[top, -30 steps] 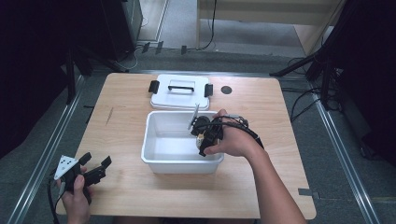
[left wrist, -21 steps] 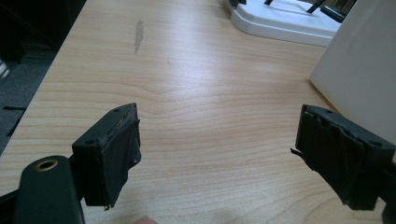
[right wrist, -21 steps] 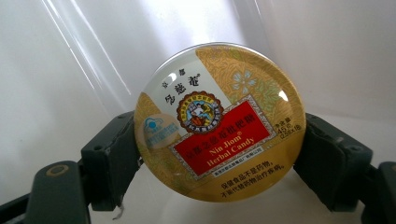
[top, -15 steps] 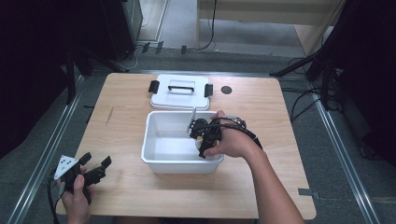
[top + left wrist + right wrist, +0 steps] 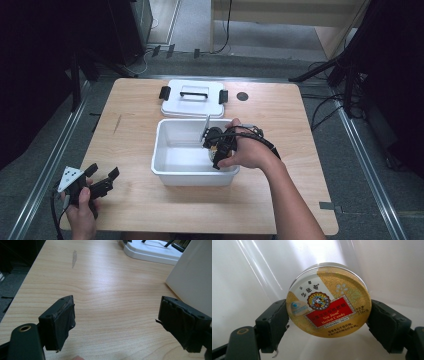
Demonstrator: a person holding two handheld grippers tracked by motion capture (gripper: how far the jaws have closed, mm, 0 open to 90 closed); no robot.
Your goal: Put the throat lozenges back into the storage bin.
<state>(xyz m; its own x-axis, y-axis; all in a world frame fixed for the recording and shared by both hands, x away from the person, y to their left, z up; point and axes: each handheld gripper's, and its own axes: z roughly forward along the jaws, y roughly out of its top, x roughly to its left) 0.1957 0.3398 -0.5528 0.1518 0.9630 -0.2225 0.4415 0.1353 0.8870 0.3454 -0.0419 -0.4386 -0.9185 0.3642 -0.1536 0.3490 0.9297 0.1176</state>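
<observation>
A round gold candy tin [image 5: 329,301] with a red label is clamped between the two black jaws of my right gripper [image 5: 328,315], inside a white plastic bin [image 5: 170,146]. From above, the right gripper [image 5: 216,150] reaches down over the bin's right side, held by a hand. The tin itself is barely visible there. My left gripper [image 5: 102,181] rests at the table's front left corner, jaws wide apart and empty. In the left gripper view its black pads [image 5: 63,317] frame bare wood, with the bin's white wall [image 5: 192,277] at right.
The bin's white lid [image 5: 192,98] with black clips and handle lies flat behind the bin. A small dark round mark [image 5: 242,96] sits on the wooden table [image 5: 295,125] to the lid's right. Cables and dark stands surround the table on the floor.
The right gripper has edged slightly lower into the bin with the tin. The left gripper has stayed put.
</observation>
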